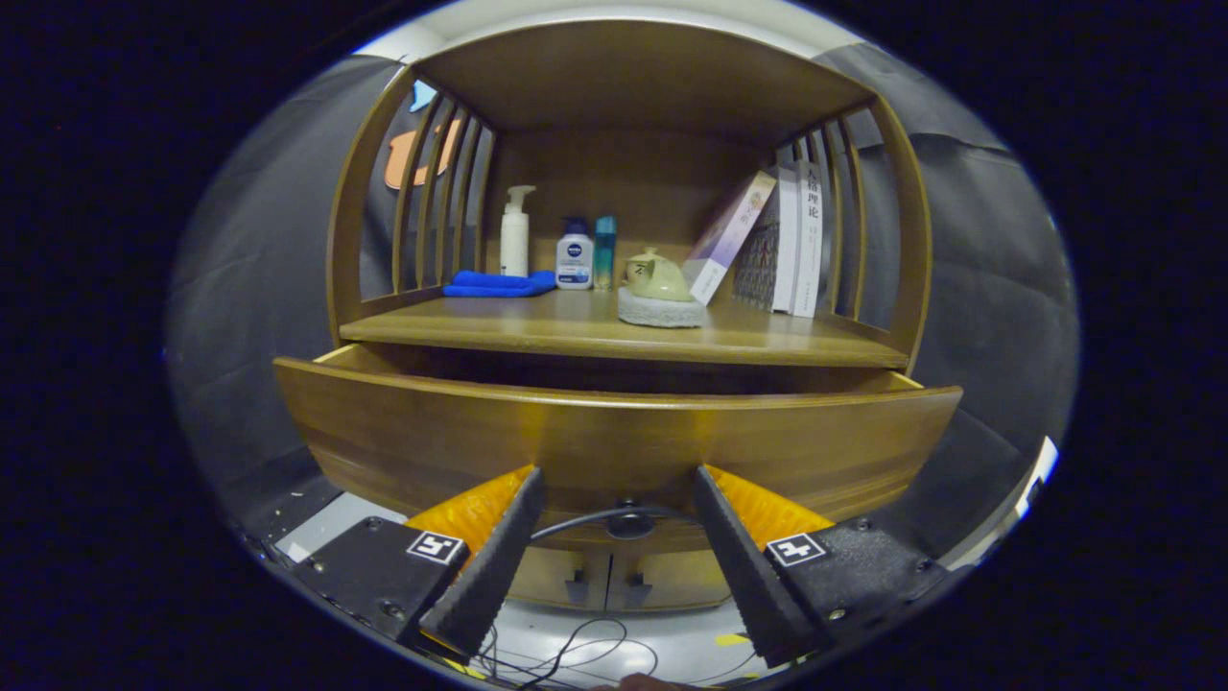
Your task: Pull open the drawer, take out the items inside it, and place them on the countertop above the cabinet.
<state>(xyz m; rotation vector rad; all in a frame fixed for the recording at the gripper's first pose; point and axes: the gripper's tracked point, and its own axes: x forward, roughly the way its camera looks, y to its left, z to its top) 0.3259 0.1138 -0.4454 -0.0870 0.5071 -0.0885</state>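
Before a wooden cabinet [624,221], the tool [619,485] stands open, fingers spread against the front of the drawer [614,441], which is pulled partly out below the desk [595,331] holding bottles [574,254], books [791,240] and a teapot [655,276].

Wooden cabinet in a dim, cloth-walled booth

Dark grey cloth [249,269] hangs behind and to both sides of the wooden cabinet [902,240], whose slatted sides and top enclose a shadowed shelf. Below, a pale floor [672,648] carries loose black cables [576,648], and warm light glows on the wood.
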